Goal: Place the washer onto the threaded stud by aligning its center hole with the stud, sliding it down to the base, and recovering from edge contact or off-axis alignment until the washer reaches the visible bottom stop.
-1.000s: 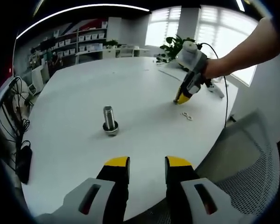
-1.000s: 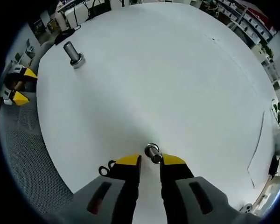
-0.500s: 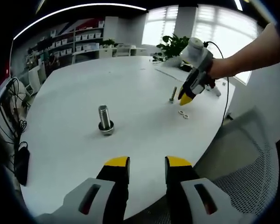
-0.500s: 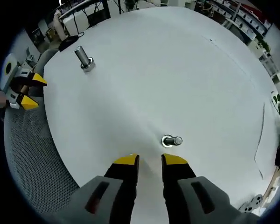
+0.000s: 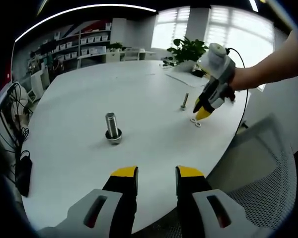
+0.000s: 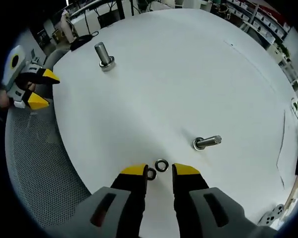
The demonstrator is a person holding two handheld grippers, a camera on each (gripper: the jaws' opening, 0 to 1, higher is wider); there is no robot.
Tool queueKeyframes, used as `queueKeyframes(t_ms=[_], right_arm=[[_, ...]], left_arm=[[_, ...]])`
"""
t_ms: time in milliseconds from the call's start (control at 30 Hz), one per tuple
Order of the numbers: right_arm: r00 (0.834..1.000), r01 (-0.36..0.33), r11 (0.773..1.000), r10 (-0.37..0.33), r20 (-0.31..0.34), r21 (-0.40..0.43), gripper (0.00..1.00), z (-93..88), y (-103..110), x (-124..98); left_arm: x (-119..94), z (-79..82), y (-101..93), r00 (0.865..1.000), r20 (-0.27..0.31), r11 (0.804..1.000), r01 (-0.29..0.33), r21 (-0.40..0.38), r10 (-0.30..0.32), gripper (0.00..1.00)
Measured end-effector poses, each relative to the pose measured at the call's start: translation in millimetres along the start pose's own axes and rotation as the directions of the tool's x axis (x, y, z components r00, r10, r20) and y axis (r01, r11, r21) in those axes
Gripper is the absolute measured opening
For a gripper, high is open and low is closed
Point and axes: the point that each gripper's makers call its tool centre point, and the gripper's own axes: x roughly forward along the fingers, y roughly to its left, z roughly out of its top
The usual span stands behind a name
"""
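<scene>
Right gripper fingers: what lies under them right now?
Two washers lie on the white table below the open right gripper; the left one is partly hidden by a finger.

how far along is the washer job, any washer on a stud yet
Early stage. Done: nothing seated; the two washers lie flat on the table, and the small stud and big stud stand bare. In hand: the right gripper hangs open just over the washers, holding nothing; the left gripper is open and empty. Left: grasp a washer, align its hole, slide it down to the base.

Office, white meeting table [image 5: 89, 94]; binder shelves [image 5: 92, 43], mesh chair [image 5: 268, 183]
</scene>
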Motion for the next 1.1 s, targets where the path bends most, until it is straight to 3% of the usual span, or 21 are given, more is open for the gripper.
queueKeyframes(t_ms=[400,633,700,833,967,1100], right_arm=[[0.999,-0.005,1.0,0.005,-0.05,-0.007,0.23,-17.1,8.4,7.1],[0.999,-0.012,0.999,0.014,-0.05,0.036,0.23,-21.3,9.3,10.4],[0.999,-0.003,1.0,0.003,-0.049,0.002,0.22,-21.1,8.5,11.1],[0.999,-0.006,1.0,0.007,-0.048,0.02,0.22,-20.9,10.0,11.6],[0.999,0.001,0.999,-0.003,-0.046,-0.045,0.21,-21.2,14.1,10.9],[0.998,-0.006,0.999,0.004,-0.056,-0.04,0.2,-20.3,12.0,11.6]], left_arm=[[0.6,-0.7,-0.4,1.0,-0.003,1.0,0.004,0.0,-0.004,0.28],[0.7,-0.1,0.0,1.0,-0.001,1.0,0.003,-0.004,-0.003,0.28],[0.8,-0.1,-0.3,1.0,-0.001,1.0,0.002,-0.002,-0.002,0.28],[0.9,-0.6,-0.3,1.0,-0.002,1.0,0.003,-0.007,-0.003,0.28],[1.1,-0.6,-0.3,1.0,-0.003,1.0,0.003,-0.006,-0.003,0.28],[1.5,-1.2,-0.8,1.0,-0.006,1.0,0.005,-0.004,-0.005,0.28]])
